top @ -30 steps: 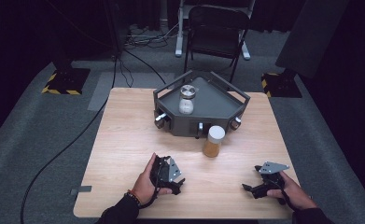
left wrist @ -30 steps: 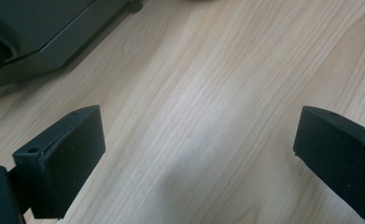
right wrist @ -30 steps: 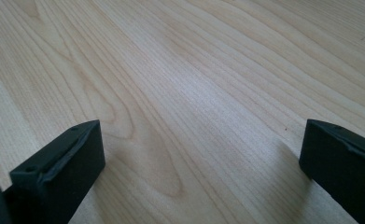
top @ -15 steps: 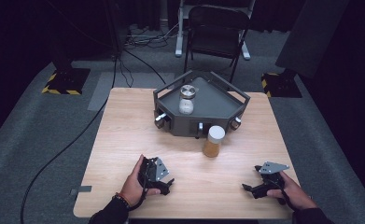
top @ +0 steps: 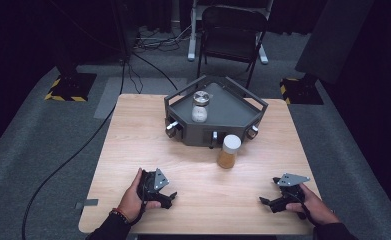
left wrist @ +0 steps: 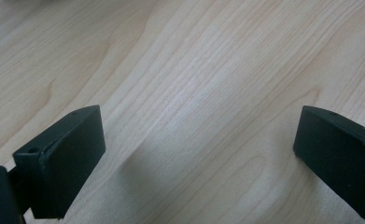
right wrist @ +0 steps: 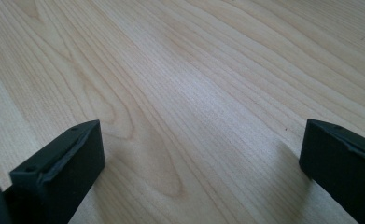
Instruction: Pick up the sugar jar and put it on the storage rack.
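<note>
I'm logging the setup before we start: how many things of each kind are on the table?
Jars: 2, one with white contents in the tray, one with brown contents on the table
Tray: 1
Grippers: 2, left, right
Total: 5

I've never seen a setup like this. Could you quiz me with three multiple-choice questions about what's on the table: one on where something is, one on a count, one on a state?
1. Where does the jar with amber contents stand?
A. inside the dark tray
B. on the table just in front of the tray
C. between a gripper's jaws

2. How many jars are there?
A. one
B. two
C. four

3. How do the left gripper's jaws stand?
A. wide apart, nothing between
C. shut on a jar
B. shut on a lid

Answers: 1 B, it sits on bare wood before the dark tray; 2 B, that one plus the jar with white contents in the tray; 3 A, only table between them.
</note>
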### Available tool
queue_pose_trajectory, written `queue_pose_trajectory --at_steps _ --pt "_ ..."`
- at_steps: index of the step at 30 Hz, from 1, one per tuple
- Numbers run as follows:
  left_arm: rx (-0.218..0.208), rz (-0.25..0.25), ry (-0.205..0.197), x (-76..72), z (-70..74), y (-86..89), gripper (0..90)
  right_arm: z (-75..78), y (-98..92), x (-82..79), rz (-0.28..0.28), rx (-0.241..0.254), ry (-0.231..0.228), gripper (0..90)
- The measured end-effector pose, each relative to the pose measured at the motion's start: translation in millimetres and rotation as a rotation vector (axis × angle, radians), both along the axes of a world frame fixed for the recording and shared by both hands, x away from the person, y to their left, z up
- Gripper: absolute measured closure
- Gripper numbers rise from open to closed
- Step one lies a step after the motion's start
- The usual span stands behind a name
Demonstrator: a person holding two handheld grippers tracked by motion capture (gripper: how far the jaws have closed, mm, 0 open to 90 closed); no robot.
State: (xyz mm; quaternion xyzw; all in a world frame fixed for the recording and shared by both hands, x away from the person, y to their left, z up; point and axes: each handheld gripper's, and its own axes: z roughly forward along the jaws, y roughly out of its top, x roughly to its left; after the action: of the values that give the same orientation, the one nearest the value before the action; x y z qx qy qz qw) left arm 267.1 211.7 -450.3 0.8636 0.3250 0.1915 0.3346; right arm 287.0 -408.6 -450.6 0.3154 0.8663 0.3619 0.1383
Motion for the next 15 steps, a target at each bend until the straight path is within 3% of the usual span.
queue_pose_trajectory --at_steps 3,6,12,15 --pt "-0.026 0.003 0.033 5.0 -0.3 6.4 1.6 0.0 0.0 0.0 0.000 0.000 0.000 0.0" --pt "-0.015 0.008 0.050 6.9 2.8 7.3 1.2 0.0 0.0 0.0 0.000 0.000 0.000 0.0" --pt "-0.057 0.025 0.107 14.1 1.7 16.6 0.7 0.0 0.0 0.0 0.000 0.000 0.000 0.0" --pt "-0.062 0.025 0.102 13.5 0.3 18.2 0.2 0.0 0.0 0.0 0.000 0.000 0.000 0.0"
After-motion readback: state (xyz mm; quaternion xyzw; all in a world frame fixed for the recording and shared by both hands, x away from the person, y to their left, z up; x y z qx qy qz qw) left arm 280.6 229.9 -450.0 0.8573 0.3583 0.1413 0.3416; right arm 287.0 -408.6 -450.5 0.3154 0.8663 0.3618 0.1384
